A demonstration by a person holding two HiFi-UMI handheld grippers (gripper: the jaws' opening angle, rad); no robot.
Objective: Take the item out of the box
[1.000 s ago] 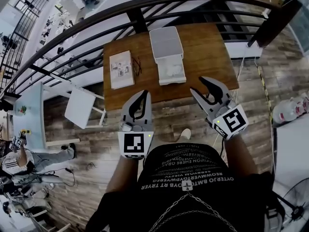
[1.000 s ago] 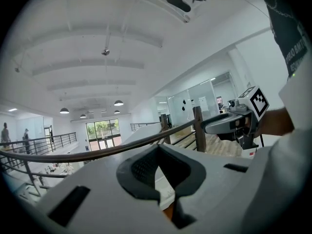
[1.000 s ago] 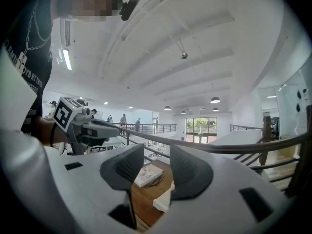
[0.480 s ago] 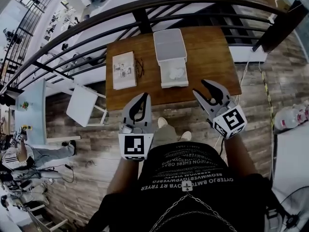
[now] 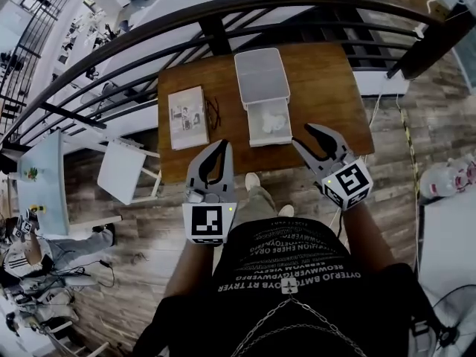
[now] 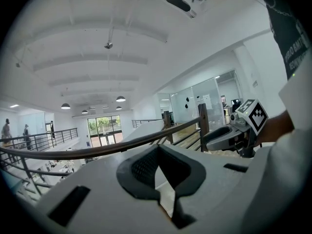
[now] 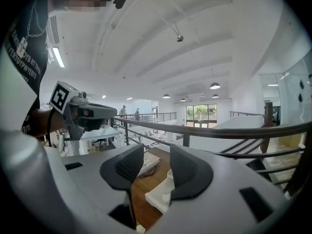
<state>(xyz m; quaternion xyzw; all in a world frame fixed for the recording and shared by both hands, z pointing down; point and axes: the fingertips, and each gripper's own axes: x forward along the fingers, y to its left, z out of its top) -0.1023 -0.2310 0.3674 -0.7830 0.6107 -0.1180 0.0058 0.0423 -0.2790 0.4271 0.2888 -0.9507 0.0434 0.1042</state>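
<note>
A white box (image 5: 260, 74) lies open on the wooden table (image 5: 327, 80), its lid folded back. Its tray (image 5: 268, 123) holds a pale item (image 5: 274, 121) that is too small to make out. Both grippers hang in the air short of the table's near edge. My left gripper (image 5: 222, 145) is shut with nothing in it, its tips meeting (image 6: 158, 147). My right gripper (image 5: 303, 134) stands open and empty just right of the tray. Between its pads (image 7: 156, 150) I see the table and a corner of the box (image 7: 161, 196).
A booklet (image 5: 187, 117) and a dark wiry thing (image 5: 213, 111) lie left of the box. A dark metal railing (image 5: 223, 10) runs behind the table. A white stool (image 5: 123, 171) stands on the plank floor at the left. The person's feet (image 5: 253, 182) are near the table.
The view has shifted as the person steps toward the table. The right gripper has moved a little left, nearer the box tray. Both grippers keep their jaw positions.
</note>
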